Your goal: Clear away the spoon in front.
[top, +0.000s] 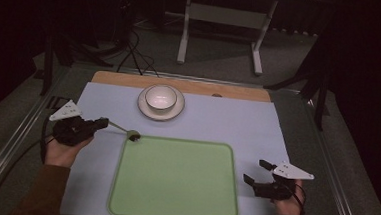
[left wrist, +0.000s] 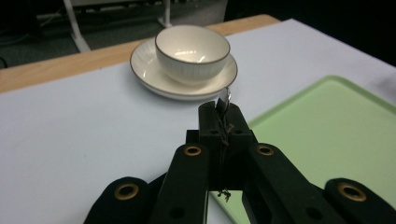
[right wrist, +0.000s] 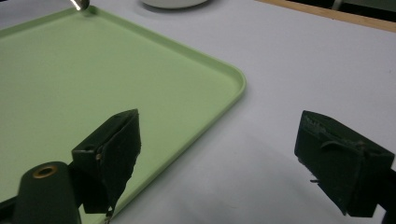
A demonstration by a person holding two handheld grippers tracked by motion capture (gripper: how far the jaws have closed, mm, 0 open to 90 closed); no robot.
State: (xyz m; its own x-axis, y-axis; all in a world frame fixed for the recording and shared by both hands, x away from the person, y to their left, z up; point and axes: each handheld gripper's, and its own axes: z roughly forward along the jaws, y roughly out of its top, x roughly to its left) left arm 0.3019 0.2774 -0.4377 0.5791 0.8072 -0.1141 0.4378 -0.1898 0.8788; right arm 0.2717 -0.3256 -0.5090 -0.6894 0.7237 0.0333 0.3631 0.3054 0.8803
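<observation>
The thin metal spoon (top: 122,129), clamped in my left claw (top: 103,123), runs straight ahead, bowl over the green plastic tray's (top: 172,211) near corner; my right claw (top: 254,172) gapes empty.

Dim room with dark walls, grey carpeted floor (top: 217,49), white-legged desk frame (top: 223,24) standing beyond the table (top: 257,121), black cables (top: 136,54) trailing across the floor at upper left, dark stand legs (top: 320,80) at right

Bowl (top: 160,97) on saucer (top: 160,111) behind tray (top: 175,179); spoon (top: 125,130) at tray's far-left corner.
</observation>
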